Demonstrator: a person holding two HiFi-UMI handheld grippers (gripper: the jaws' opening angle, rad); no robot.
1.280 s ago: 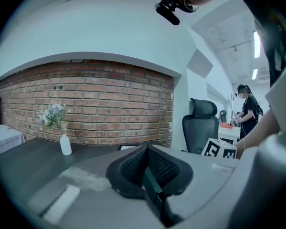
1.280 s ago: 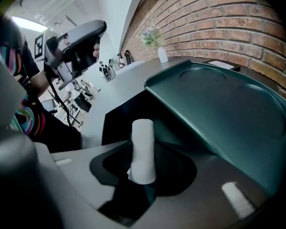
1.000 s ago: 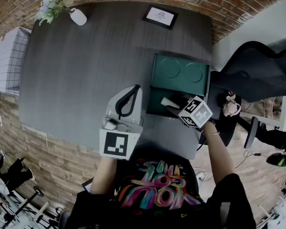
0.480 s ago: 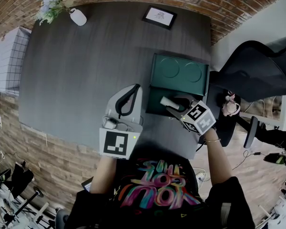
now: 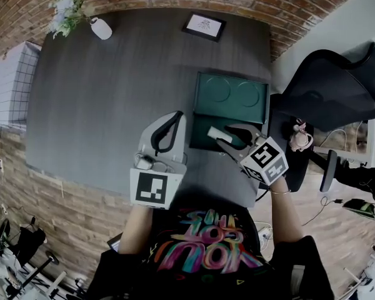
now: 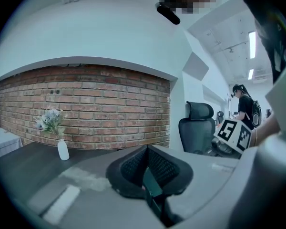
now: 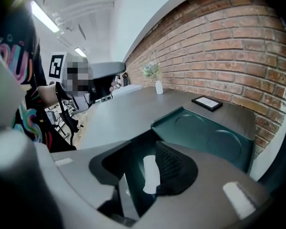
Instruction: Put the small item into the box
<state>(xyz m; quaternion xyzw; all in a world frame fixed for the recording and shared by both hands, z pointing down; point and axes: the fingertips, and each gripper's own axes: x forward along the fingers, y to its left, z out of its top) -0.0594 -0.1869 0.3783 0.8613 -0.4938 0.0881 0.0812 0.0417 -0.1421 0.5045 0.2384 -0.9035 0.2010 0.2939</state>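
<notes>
Small item (image 7: 151, 174) between right gripper (image 7: 146, 168) jaws

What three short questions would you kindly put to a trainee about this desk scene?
1. True or false: the vase stands inside the green box.
2. Where is the white item? A beside the picture frame; B in the green box; C on the chair.
3. Fill in: the jaws of the right gripper stand ____.
Key: 1 false; 2 B; 3 apart.
</notes>
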